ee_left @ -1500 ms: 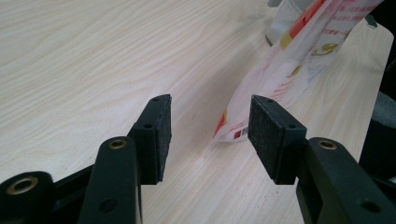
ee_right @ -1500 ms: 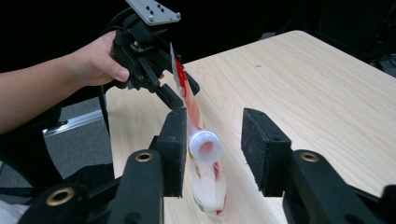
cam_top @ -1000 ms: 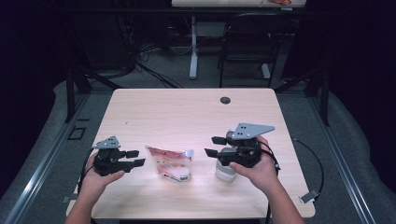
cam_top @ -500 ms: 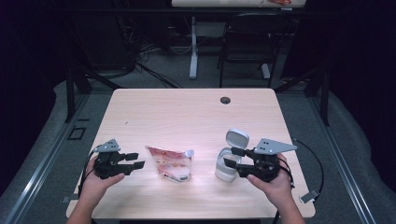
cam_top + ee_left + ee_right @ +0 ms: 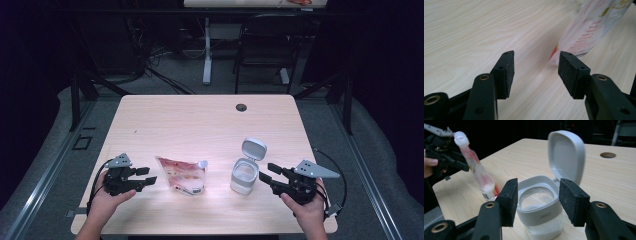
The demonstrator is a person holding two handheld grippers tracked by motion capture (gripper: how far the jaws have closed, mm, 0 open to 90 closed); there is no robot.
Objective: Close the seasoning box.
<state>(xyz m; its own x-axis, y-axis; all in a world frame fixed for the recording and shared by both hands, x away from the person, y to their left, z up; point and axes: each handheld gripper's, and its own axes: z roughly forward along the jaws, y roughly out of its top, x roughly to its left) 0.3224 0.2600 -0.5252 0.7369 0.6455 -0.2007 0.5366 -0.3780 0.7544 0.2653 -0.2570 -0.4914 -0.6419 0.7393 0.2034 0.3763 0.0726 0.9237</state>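
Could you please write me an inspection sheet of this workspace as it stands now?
Surface: light wood table, round grommet hole near the far edge.
Job's things: red-and-white spouted refill pouch lying flat; white-lidded jar upright, flip lid open, white granules inside.
Clutter: nothing seen.
Grippers: left hand-held gripper open, short of the pouch; right hand-held gripper open, beside the jar, not touching.
Cables: one trails from each gripper; a tangle lies on the floor behind.
Surroundings: dark room, chair, another table's legs.

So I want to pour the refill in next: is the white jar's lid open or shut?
Open. The lid is flipped up on its hinge behind the jar, and the round mouth is uncovered, with white contents low inside.
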